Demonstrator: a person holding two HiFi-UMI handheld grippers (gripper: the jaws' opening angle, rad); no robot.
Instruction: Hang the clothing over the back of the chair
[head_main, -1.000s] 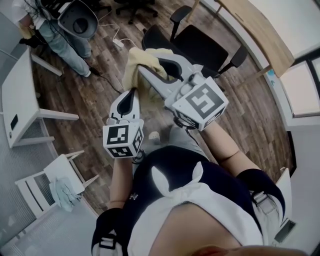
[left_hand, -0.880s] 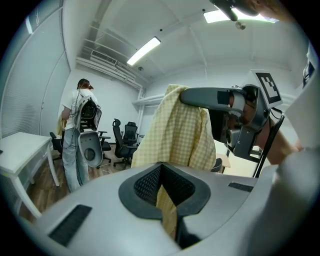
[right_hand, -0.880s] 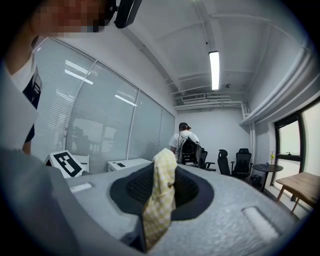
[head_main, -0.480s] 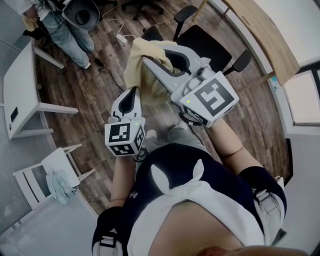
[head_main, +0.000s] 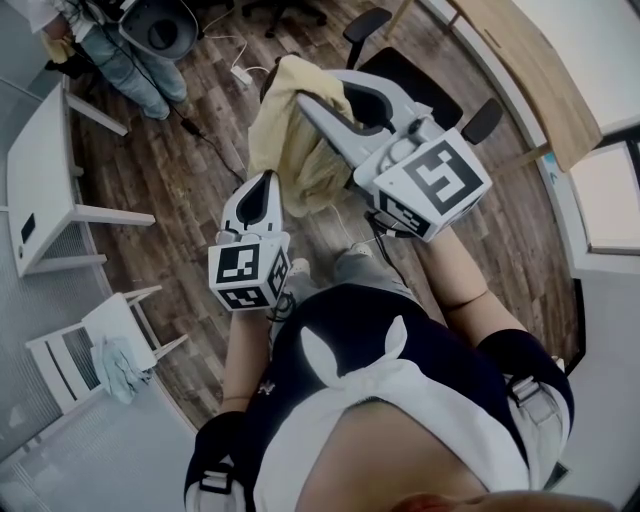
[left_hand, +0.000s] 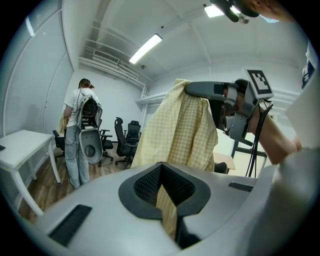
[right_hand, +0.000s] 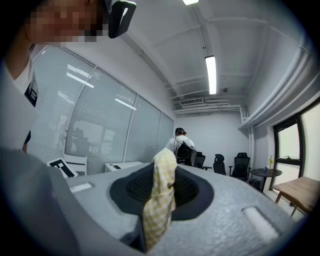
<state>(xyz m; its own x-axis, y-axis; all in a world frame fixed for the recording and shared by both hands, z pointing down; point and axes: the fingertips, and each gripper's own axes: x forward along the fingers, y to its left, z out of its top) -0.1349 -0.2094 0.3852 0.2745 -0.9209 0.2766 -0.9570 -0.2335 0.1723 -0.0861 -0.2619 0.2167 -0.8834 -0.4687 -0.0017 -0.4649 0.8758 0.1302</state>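
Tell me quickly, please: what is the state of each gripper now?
Left gripper: jaws closed on the yellow checked garment.
Right gripper: jaws closed on another part of that garment.

Was lit brightly and evenly by a ceiling strip light (left_hand: 147, 47) overhead, with daylight through a window (right_hand: 290, 145) at the far right. Showed only soft shadows. Bent strongly toward every edge, with dark rounded corners in both gripper views. Went slightly soft in the near foreground.
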